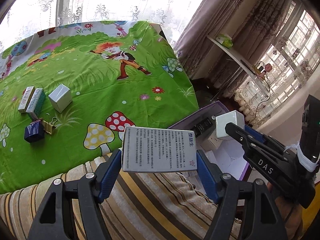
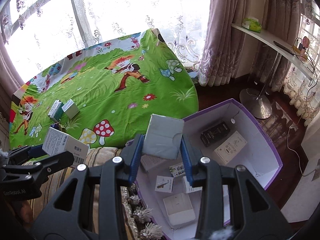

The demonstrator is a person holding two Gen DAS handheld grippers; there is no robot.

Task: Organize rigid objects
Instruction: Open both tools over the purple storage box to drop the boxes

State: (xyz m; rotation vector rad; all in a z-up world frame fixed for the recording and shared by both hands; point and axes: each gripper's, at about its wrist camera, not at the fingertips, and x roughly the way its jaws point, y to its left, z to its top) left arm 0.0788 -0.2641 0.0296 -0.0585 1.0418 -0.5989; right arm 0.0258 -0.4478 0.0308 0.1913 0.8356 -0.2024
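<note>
The room was bright, with lace curtains behind a table under a green cartoon cloth (image 1: 112,92), and a purple carton (image 2: 266,140) stood open on the floor just beside the table.

The left gripper (image 1: 160,168) pinched a grey medicine box (image 1: 159,150) between its blue pads, over the striped edge at the near side of the table. The printed face of this box was turned to the camera, and its long axis lay across the jaws, almost level.

The right gripper (image 2: 162,152) clamped a smaller pale box (image 2: 163,137) above the near wall of the carton, its broad flat face turned to the camera; its long axis could not be told.

The step seemed to be the carrying of both boxes to the carton, where some boxes already lay. The next move probably calls for bringing each box over the white floor of the carton and then spreading the fingers. A few small boxes (image 1: 48,102) were waiting on the cloth.
</note>
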